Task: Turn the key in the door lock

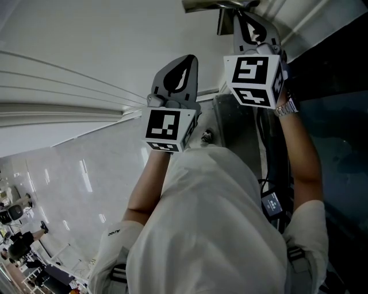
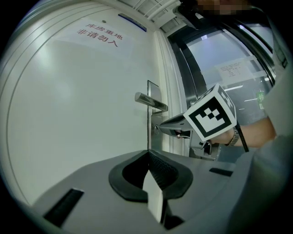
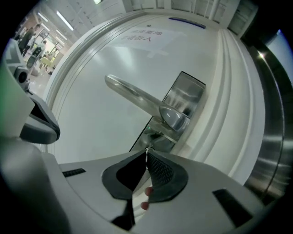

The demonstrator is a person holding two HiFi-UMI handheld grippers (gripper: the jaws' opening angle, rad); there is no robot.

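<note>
A white door [image 2: 82, 105] carries a silver lever handle [image 3: 137, 97] on a metal lock plate [image 3: 185, 93]. Just under the lever a small silver key [image 3: 147, 149] sticks out of the lock. My right gripper [image 3: 147, 152] points at the plate, its jaws shut on the key. From the left gripper view the right gripper [image 2: 161, 127] reaches in from the right, its tips at the key [image 2: 157, 129]. My left gripper [image 2: 148, 153] hangs to the left of the lock, off the door, jaws shut with nothing between them. Both grippers, left [image 1: 185, 63] and right [image 1: 246, 17], appear in the head view.
A dark glass panel in a metal frame [image 2: 192, 68] stands right of the door. Red print [image 2: 98, 36] marks the door's upper part. The door's moulded frame [image 3: 229, 105] runs beside the lock plate. An open hall with people [image 1: 23, 241] lies behind at the left.
</note>
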